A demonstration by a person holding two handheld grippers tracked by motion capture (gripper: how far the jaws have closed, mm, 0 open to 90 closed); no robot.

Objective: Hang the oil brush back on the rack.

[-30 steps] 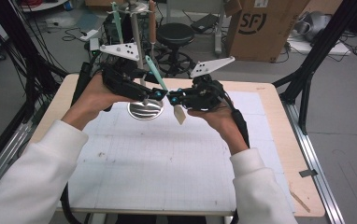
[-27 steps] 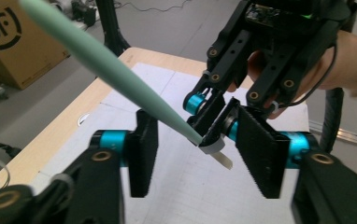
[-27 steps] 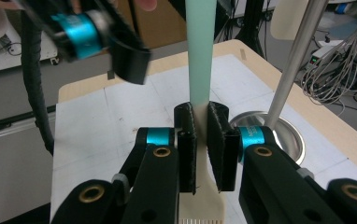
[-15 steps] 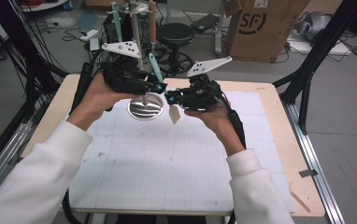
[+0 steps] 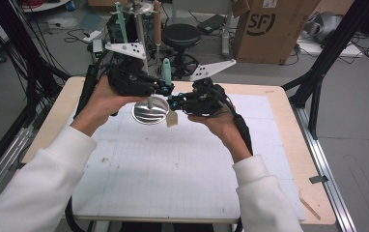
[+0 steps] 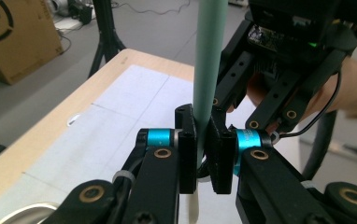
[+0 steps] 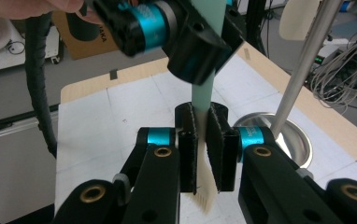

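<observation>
A brush with a pale green handle and a cream bristle head hangs upright above the table's back half. My left gripper comes in from the left, and its jaws have just been closing on the green handle. They now pinch it between them. My right gripper comes in from the right, shut on the brush lower down, where the handle meets the cream head. The left gripper's jaw sits just above it.
A shiny metal cup stands on the white gridded mat just left of the brush, with a metal rod and other utensils rising from it. Behind the table are a cardboard box, a black stool and cables.
The left gripper's jaws have closed onto the green handle. Both hands have stayed almost where they were, and the right gripper has kept its hold.
</observation>
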